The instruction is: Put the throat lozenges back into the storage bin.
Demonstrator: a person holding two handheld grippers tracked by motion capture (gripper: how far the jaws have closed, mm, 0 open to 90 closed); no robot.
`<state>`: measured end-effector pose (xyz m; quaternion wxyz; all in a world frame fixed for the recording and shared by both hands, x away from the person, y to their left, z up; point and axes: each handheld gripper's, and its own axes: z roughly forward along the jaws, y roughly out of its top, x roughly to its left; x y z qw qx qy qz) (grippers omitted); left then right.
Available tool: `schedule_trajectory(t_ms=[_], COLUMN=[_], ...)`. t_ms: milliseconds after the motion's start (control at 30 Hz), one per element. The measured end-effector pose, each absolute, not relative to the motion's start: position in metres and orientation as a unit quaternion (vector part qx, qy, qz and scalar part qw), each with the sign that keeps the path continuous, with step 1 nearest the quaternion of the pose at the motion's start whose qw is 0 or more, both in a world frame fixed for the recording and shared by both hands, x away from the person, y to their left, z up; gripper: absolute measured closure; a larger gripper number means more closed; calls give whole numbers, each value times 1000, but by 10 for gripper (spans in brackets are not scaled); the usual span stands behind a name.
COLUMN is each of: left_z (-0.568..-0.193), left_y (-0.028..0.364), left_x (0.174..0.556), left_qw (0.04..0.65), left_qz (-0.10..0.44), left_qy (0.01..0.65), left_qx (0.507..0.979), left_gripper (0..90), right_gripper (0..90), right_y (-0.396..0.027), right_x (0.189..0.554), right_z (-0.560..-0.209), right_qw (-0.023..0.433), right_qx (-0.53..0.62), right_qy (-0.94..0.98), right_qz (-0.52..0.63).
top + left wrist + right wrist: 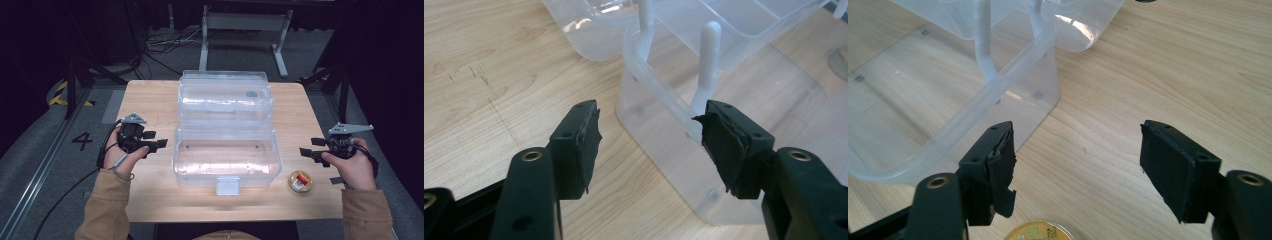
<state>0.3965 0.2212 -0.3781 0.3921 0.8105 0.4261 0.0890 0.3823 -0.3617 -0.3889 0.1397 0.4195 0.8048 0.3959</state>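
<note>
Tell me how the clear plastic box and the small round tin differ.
The clear plastic box is large, see-through and rectangular, with its lid standing open; the small round tin is tiny, gold and opaque, with a red and white label on top. The box sits mid-table; the tin lies near its front right corner. Both rest on the wooden table.

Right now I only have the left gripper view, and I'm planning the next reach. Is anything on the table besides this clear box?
Observer: Yes, a small round gold tin lies on the table, just off the near right corner of the box.
Operator: Are the right tongs holding it?
Observer: No, the right tongs stand open and empty, apart from the tin.
Operator: Where is the box's latch?
Observer: A grey latch sits at the middle of the near wall, on the person's side.
</note>
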Motion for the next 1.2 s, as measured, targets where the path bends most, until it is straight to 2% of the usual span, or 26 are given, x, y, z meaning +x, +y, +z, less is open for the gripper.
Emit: schedule_trajectory(t_ms=[233,733,1200], left_z=[-381,-384,-385], left_y=[220,220,220], left_x=[398,398,398], left_qw=[378,369,361], left_qz=[81,75,72], left_qy=[426,426,419], left_qx=[818,822,830], left_gripper=[405,402,390], right_gripper=[313,274,229], right_y=[-365,-356,-346], right_x=[380,377,375], right_z=[-397,-424,-443], right_qw=[124,48,-3], right_qx=[420,409,388], right_qy=[821,870,899], right_qz=[366,271,203])
